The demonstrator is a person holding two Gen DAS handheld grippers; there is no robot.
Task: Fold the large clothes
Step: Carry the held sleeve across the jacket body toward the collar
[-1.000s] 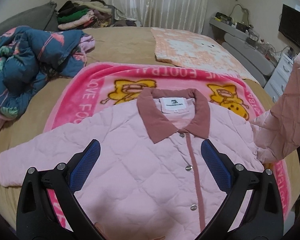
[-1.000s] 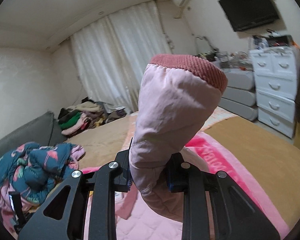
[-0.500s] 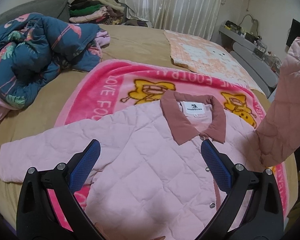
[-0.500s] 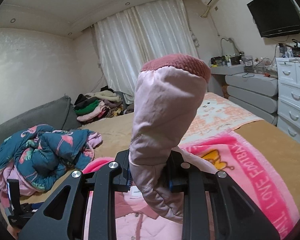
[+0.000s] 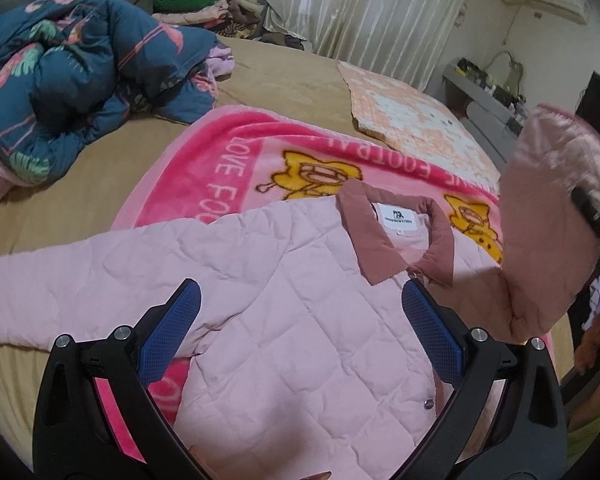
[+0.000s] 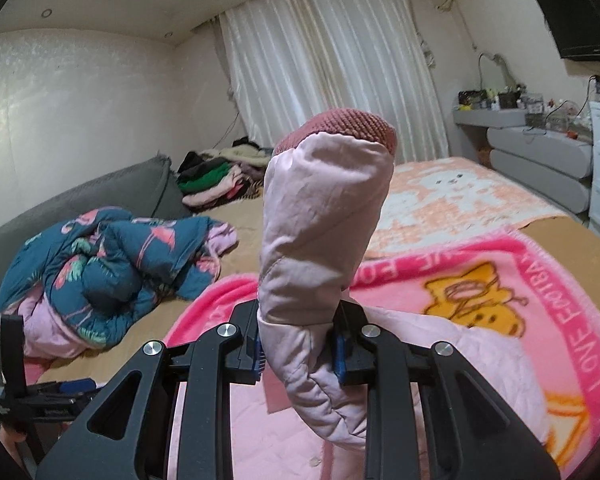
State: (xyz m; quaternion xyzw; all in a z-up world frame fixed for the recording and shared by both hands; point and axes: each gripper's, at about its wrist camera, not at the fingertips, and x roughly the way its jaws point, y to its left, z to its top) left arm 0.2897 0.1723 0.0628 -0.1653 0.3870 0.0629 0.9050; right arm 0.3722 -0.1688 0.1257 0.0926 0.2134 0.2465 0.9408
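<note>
Left wrist view: tan bed (image 5: 292, 80); bright pink cartoon blanket (image 5: 236, 152); pale pink quilted jacket (image 5: 284, 312) flat, collar far. Left gripper (image 5: 300, 320) released above its chest. Right gripper (image 6: 299, 354) fingers (image 6: 256, 350) clenched on raised sleeve (image 6: 320, 216), cuff up.

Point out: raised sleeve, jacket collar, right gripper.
raised sleeve (image 6: 324, 216), right wrist view, on its pink quilted middle.
jacket collar (image 5: 380, 252), left wrist view, on its left flap.
right gripper (image 6: 298, 354), right wrist view, between its fingertips, shut on the sleeve.
</note>
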